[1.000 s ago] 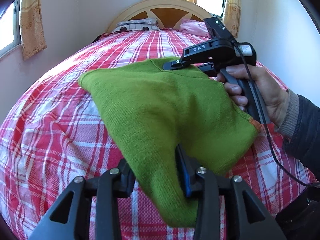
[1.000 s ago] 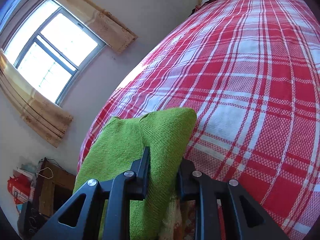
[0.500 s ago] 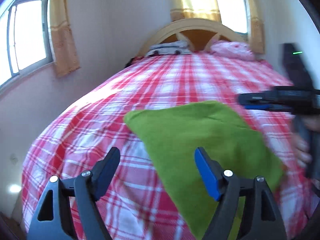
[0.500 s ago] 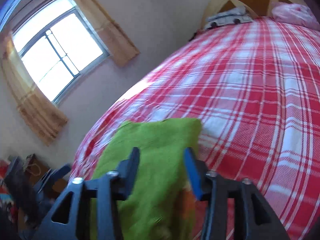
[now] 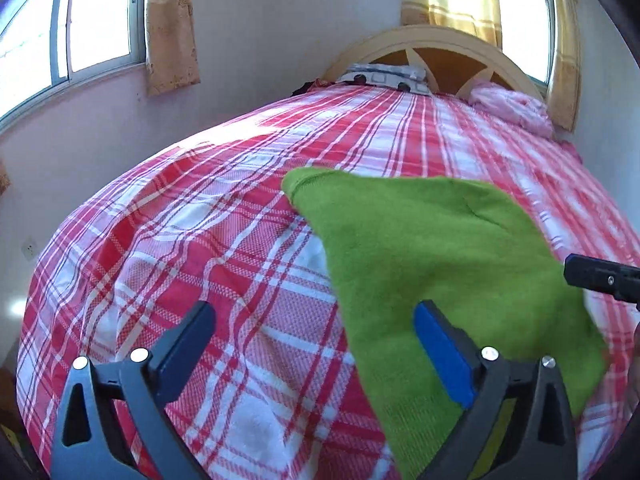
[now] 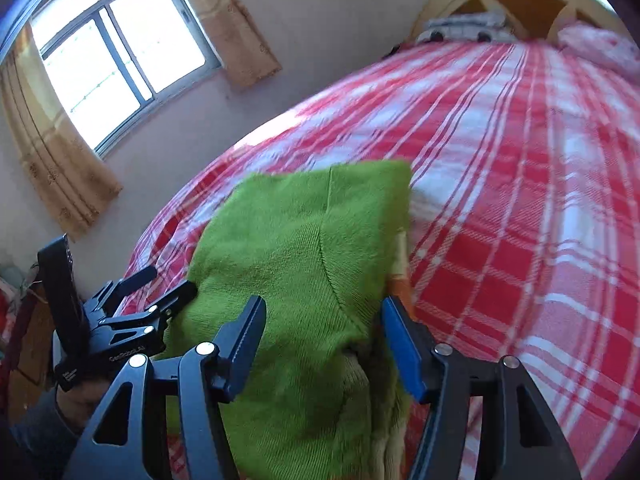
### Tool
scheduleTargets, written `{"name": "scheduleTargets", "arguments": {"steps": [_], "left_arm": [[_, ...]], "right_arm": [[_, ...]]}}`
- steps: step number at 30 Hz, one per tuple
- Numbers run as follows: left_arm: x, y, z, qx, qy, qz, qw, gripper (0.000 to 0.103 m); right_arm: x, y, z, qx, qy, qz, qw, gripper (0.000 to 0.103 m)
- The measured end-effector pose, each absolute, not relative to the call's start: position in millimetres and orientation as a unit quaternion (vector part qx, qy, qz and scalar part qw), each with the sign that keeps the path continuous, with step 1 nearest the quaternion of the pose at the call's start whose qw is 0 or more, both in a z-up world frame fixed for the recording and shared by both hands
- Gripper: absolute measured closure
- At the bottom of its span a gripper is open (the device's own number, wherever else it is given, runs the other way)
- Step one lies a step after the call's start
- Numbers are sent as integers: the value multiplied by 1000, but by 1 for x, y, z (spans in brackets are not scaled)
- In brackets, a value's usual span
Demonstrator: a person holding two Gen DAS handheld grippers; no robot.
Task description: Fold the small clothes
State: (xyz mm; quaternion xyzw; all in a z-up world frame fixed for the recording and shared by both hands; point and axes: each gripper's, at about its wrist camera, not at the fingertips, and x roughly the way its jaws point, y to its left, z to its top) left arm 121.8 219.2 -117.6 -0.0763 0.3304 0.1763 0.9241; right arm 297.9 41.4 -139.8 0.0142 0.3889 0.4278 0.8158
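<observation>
A folded green knit garment [image 5: 440, 256] lies on the red and white plaid bed [image 5: 200, 240]. My left gripper [image 5: 312, 344] is open and empty, raised above the garment's near left edge. My right gripper [image 6: 324, 336] is open and empty, its fingers straddling the garment [image 6: 304, 248] from above. A bit of orange fabric [image 6: 400, 284] shows under its right edge. The left gripper also shows in the right wrist view [image 6: 160, 292], beside the garment's left side. A tip of the right gripper [image 5: 600, 278] shows at the right edge of the left wrist view.
A wooden headboard [image 5: 432, 52] with pillows [image 5: 384, 76] and a pink cloth [image 5: 516, 108] stands at the far end. Walls with curtained windows [image 5: 80, 20] border the bed's left side. Furniture and clutter [image 6: 16, 312] sit beyond the bed's left edge.
Both grippers have let go of the green garment, opened, and lifted back. The garment now lies folded on the bed.
</observation>
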Motion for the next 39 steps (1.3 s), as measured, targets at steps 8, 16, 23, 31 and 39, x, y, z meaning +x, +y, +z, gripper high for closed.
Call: {"name": "scheduleTargets", "arguments": {"steps": [8,16,23,31,39], "left_arm": [[99,188,-76,-64,280,134,948,1],[90,176,-53,-58,252,112,959,1],[85,171,-48,-60,242,110,962,1],[86,171,-49,-61,244,108,962,1],[84,169,-49,-63,242,108,962,1]], "right_arm": [[238,1,-86,-15,292,381,877,33],[223,-15,-78,2,275,370,887,33],[219,-15,-73,7,262,366,893,32],[217,-13,-78,3,270,369,889,32],[215,-14,-78,4,266,370,890,32]]}}
